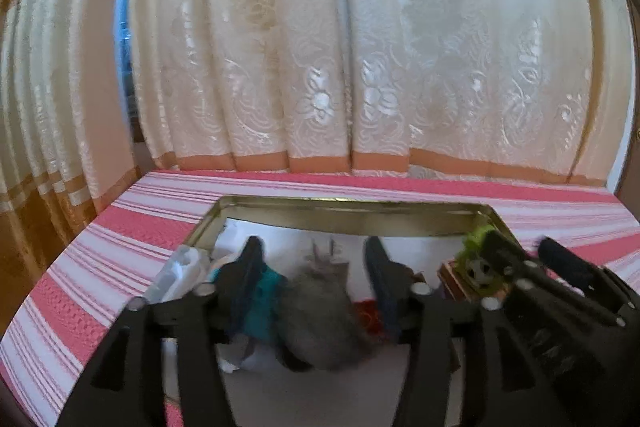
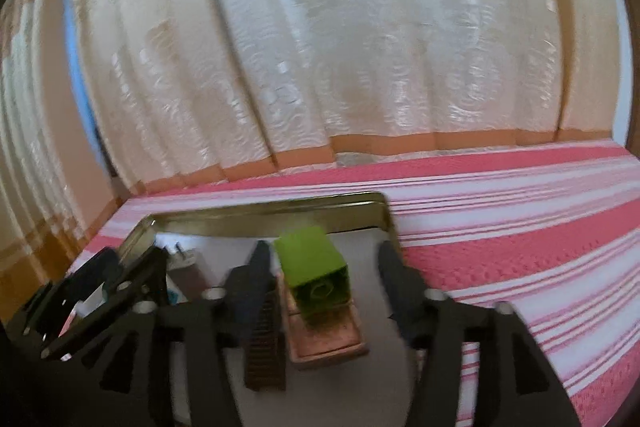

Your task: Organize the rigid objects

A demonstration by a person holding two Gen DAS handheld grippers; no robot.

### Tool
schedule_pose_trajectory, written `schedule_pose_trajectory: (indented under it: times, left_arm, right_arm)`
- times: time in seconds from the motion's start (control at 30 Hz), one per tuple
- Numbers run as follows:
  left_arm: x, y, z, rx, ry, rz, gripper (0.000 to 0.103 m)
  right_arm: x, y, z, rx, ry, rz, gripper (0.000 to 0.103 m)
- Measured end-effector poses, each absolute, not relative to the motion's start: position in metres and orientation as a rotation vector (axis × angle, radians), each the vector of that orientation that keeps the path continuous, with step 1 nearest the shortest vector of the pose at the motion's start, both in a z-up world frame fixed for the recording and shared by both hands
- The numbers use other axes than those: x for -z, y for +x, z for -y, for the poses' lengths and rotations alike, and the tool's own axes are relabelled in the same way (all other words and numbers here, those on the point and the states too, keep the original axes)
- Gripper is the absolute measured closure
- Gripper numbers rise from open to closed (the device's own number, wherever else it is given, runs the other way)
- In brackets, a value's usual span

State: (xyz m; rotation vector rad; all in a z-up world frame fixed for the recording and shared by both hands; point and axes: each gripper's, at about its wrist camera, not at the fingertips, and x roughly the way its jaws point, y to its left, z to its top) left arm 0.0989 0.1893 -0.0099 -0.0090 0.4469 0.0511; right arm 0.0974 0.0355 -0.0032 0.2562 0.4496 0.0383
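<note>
A gold metal tray with a white floor sits on a pink and white striped cloth. My left gripper is open over the tray, with a grey fuzzy object lying between and below its fingers, untouched by the pads. A teal thing lies by its left finger. My right gripper is open too. A green cube stands between its fingers on a flat copper-brown box; the pads stay clear of it. A dark ribbed piece lies beside the box.
A clear plastic container leans at the tray's left rim. The right gripper shows at the right of the left wrist view, near the green cube. Cream patterned curtains hang behind the striped cloth.
</note>
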Motion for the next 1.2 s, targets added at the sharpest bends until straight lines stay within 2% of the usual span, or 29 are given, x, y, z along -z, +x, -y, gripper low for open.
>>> schedule_pose_trajectory:
  times: [0.03, 0.07, 0.1, 0.13, 0.2, 0.53, 1.2]
  left_arm:
    - [0.008, 0.096, -0.193, -0.079, -0.024, -0.433, 0.014]
    - [0.007, 0.094, -0.197, -0.096, -0.039, -0.418, 0.005]
    - [0.005, 0.089, -0.202, -0.108, -0.058, -0.385, 0.000]
    - [0.004, 0.085, -0.205, -0.108, -0.069, -0.362, 0.000]
    - [0.004, 0.081, -0.209, -0.105, -0.074, -0.353, 0.000]
    - [0.013, 0.074, -0.195, -0.116, 0.060, -0.382, 0.000]
    - [0.014, 0.068, -0.202, -0.102, 0.010, -0.369, 0.000]
  right_arm:
    - [0.003, 0.095, -0.029, -0.027, 0.284, -0.438, 0.028]
    - [0.003, 0.093, -0.024, -0.020, 0.307, -0.426, 0.027]
    - [0.003, 0.090, -0.019, -0.009, 0.330, -0.410, 0.024]
    - [0.002, 0.088, -0.016, -0.004, 0.337, -0.403, 0.019]
    - [0.001, 0.081, -0.016, -0.001, 0.330, -0.379, 0.017]
    - [-0.005, 0.057, -0.031, -0.001, 0.238, -0.321, 0.017]
    - [-0.003, 0.048, -0.034, -0.003, 0.229, -0.305, 0.016]
